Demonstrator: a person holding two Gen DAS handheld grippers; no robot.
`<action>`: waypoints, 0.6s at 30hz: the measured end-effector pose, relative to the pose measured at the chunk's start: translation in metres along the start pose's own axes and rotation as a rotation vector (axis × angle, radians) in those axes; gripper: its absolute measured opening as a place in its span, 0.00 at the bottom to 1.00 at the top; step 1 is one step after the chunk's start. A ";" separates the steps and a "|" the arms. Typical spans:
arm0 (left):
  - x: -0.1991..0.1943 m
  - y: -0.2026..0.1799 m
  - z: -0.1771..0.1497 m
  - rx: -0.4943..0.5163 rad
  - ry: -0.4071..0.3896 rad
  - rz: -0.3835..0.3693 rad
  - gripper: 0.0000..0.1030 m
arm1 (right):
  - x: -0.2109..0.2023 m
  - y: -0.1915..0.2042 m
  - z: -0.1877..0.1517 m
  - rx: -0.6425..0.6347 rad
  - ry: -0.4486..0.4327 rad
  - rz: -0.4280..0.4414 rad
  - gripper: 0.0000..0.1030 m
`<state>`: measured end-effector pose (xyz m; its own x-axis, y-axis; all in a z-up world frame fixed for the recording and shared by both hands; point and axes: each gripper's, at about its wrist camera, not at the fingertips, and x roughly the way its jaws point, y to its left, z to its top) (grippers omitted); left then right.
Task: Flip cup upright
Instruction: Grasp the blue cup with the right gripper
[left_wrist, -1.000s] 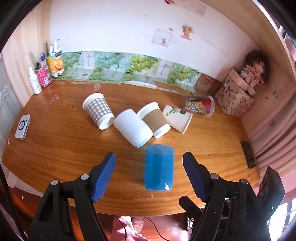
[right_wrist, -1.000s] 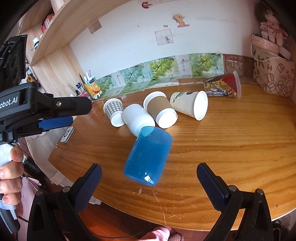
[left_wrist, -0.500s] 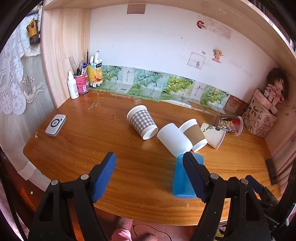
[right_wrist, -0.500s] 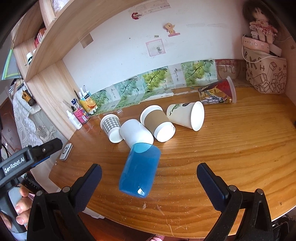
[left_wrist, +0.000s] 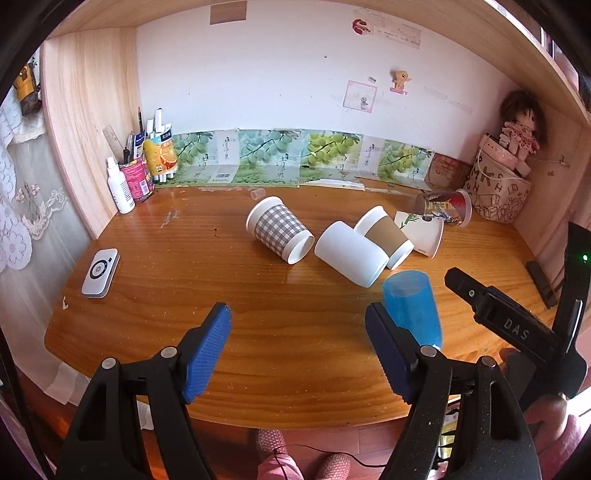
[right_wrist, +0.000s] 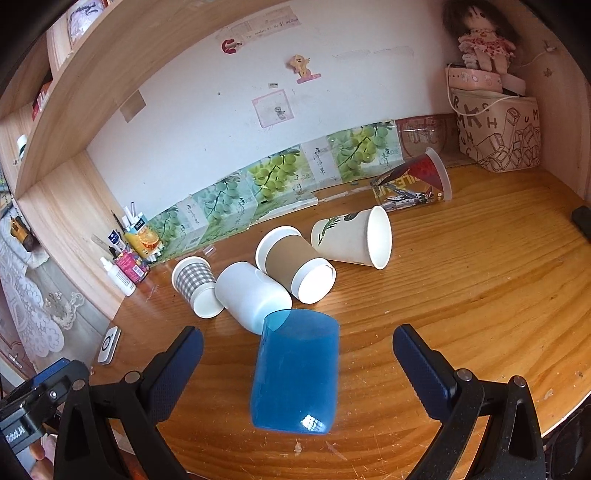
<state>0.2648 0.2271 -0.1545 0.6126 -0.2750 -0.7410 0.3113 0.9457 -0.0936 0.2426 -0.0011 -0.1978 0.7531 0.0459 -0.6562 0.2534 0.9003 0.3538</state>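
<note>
Blue cup (right_wrist: 295, 373) lies on its side near the front edge of the bench (right_wrist: 480, 295), dead ahead of your right hand-held gripper (right_wrist: 297, 354) and framed between its two fingers, which stand spread wide and touch nothing. Long axis runs roughly front to back, along the line your gripper points; one end faces the heap of cups, the other faces you. Which end is the mouth is hard to tell through the tinted wall.

Your left hand-held gripper (left_wrist: 297, 343) is also spread and empty. From it the blue cup (left_wrist: 413, 306) sits off to the right, just beyond its right finger and outside the gap. The right gripper looks the better placed for the grasp.

Room to move:
- Behind the blue cup, the plain white cup (right_wrist: 253, 295) lies very close, possibly touching its far end. Brown-sleeved cup (right_wrist: 295, 269) and checked cup (right_wrist: 195, 284) crowd in beside that.
- To the right of the blue cup the bench is bare wood, so tipping toward that side looks safest.
- The front edge is near. A roll toward you could drop the cup off.

Since the fingers straddle the cup across its width, closing would likely pinch the side walls; judge the tilt from there.
</note>
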 end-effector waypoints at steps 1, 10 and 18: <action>0.002 0.001 0.001 0.016 0.008 -0.013 0.76 | 0.004 0.001 0.001 0.006 0.002 -0.011 1.00; 0.029 0.011 0.019 0.112 0.042 -0.123 0.76 | 0.039 0.022 0.000 -0.021 0.032 -0.104 1.00; 0.055 0.023 0.037 0.171 0.080 -0.176 0.76 | 0.070 0.033 -0.006 -0.009 0.100 -0.164 1.00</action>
<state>0.3327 0.2272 -0.1731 0.4806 -0.4122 -0.7740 0.5309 0.8393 -0.1173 0.2999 0.0344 -0.2359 0.6378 -0.0589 -0.7679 0.3614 0.9033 0.2310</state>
